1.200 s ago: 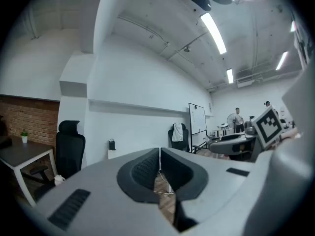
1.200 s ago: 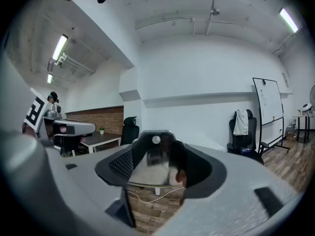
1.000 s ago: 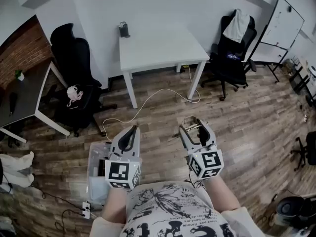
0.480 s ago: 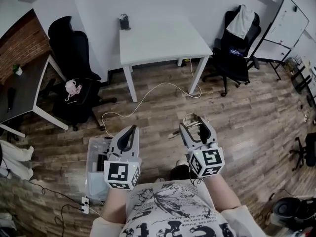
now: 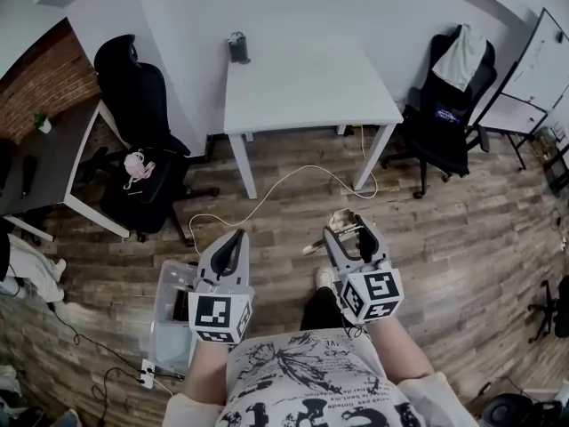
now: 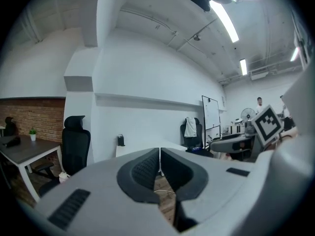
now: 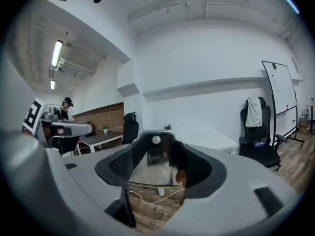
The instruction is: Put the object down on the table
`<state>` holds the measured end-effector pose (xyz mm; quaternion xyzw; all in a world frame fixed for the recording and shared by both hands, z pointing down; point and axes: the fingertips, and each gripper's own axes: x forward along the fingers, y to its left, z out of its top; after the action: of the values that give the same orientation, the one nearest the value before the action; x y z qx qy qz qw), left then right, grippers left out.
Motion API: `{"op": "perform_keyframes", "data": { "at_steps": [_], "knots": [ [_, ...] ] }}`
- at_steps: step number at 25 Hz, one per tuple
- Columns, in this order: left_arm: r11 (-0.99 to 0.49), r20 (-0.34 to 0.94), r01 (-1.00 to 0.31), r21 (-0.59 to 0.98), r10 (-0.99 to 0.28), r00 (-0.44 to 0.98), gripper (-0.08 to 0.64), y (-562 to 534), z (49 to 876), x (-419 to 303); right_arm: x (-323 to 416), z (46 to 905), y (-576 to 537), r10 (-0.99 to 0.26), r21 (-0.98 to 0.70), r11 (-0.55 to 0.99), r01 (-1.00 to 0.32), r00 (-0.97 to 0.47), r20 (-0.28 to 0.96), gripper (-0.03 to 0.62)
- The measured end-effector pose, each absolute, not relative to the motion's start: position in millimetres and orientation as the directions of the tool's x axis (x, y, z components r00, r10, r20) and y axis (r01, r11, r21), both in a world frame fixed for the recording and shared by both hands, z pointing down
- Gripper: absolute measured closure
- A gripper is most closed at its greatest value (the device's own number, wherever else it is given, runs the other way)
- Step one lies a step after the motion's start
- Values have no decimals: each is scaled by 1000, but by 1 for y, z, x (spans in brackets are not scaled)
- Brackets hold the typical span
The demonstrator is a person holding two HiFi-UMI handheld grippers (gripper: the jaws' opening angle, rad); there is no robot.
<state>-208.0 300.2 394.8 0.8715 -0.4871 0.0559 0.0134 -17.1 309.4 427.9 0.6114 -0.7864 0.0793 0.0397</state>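
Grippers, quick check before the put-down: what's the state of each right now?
Left gripper: fingers shut, nothing between them.
Right gripper: fingers closed on a shiny object.

The room is lit evenly and brightly by ceiling tubes (image 6: 224, 21), which are blown out to white in both gripper views. Only soft shadows are cast under the desk (image 5: 302, 83). Strong fisheye bending is seen throughout, and the gripper views are darkened to black at the corners. The object (image 7: 153, 170) in the right hand-held gripper (image 7: 156, 140) is blurred at close range, and reflections are shown on it.
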Motion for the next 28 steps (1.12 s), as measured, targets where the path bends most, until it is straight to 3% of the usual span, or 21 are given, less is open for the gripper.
{"op": "perform_keyframes", "data": {
  "at_steps": [15,22,28],
  "knots": [
    [-419,74,-908,-28,-906,416,548,70,371,-68,131,404,62,-927,-41,339,-940,-341,154,313],
    [-420,139,-907,-31,-901,412,548,-8,391,-37,164,423,-22,-919,-65,334,-940,-340,201,313],
    [-433,112,-901,-17,-896,429,548,-92,397,-32,167,433,-103,-922,-63,316,-946,-323,215,313]
  ]
}}
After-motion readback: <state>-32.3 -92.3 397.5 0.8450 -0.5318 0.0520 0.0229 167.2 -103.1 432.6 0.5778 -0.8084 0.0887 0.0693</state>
